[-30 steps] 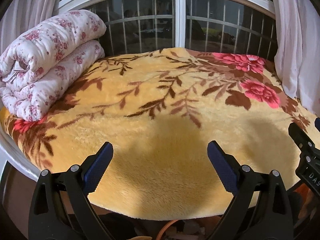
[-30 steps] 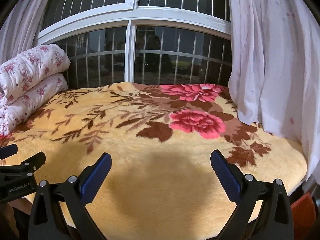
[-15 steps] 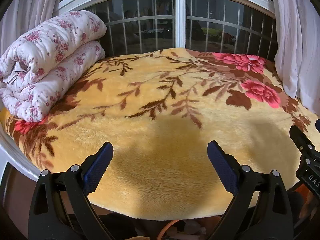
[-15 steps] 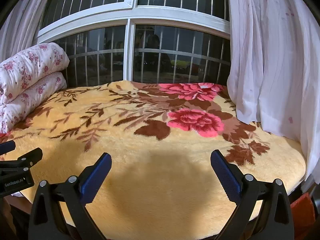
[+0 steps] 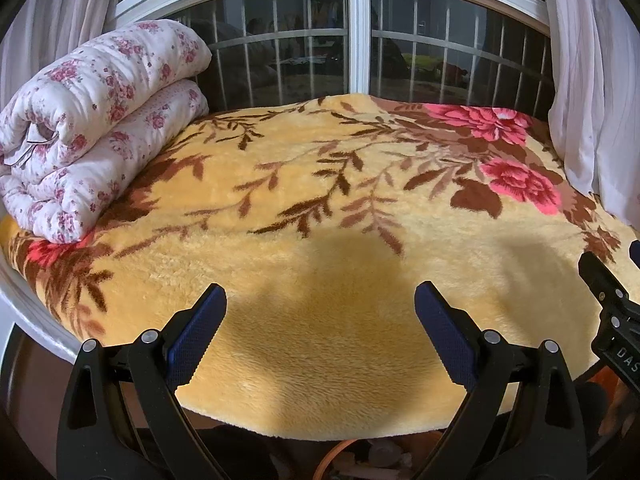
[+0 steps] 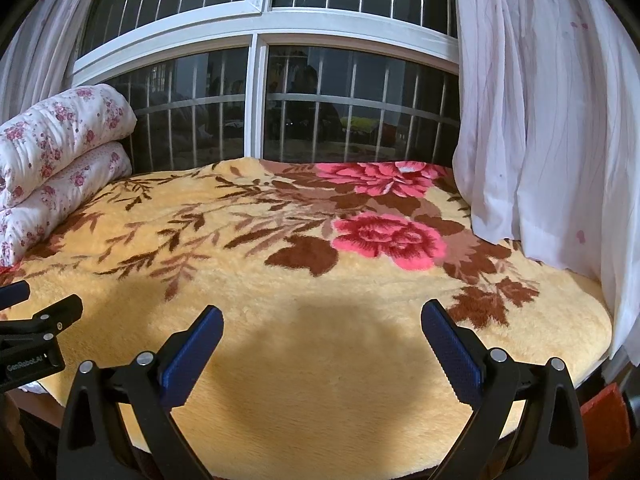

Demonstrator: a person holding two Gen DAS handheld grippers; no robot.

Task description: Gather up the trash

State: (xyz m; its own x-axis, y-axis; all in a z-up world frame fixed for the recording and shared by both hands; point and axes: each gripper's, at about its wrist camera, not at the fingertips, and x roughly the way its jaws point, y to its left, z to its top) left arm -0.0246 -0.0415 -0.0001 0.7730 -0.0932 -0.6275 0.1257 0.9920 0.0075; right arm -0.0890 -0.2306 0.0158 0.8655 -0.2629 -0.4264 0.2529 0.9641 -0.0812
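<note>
No trash shows on the yellow floral blanket (image 5: 320, 184) that covers the bay-window seat; the blanket also fills the right wrist view (image 6: 280, 280). My left gripper (image 5: 320, 320) is open and empty, held over the blanket's near edge. My right gripper (image 6: 322, 336) is open and empty too, over the near edge further right. The right gripper's body shows at the right edge of the left wrist view (image 5: 612, 312), and the left gripper's body at the left edge of the right wrist view (image 6: 32, 332).
A folded white quilt with pink flowers (image 5: 92, 120) lies on the blanket's left end, also in the right wrist view (image 6: 56, 152). A barred window (image 6: 256, 112) stands behind. White curtains (image 6: 540, 120) hang at the right. An orange-red object (image 6: 604, 412) sits low by the right edge.
The right wrist view has shifted slightly rightward and upward, with less of the quilt in it. The left wrist view has barely moved. Both grippers stay open.
</note>
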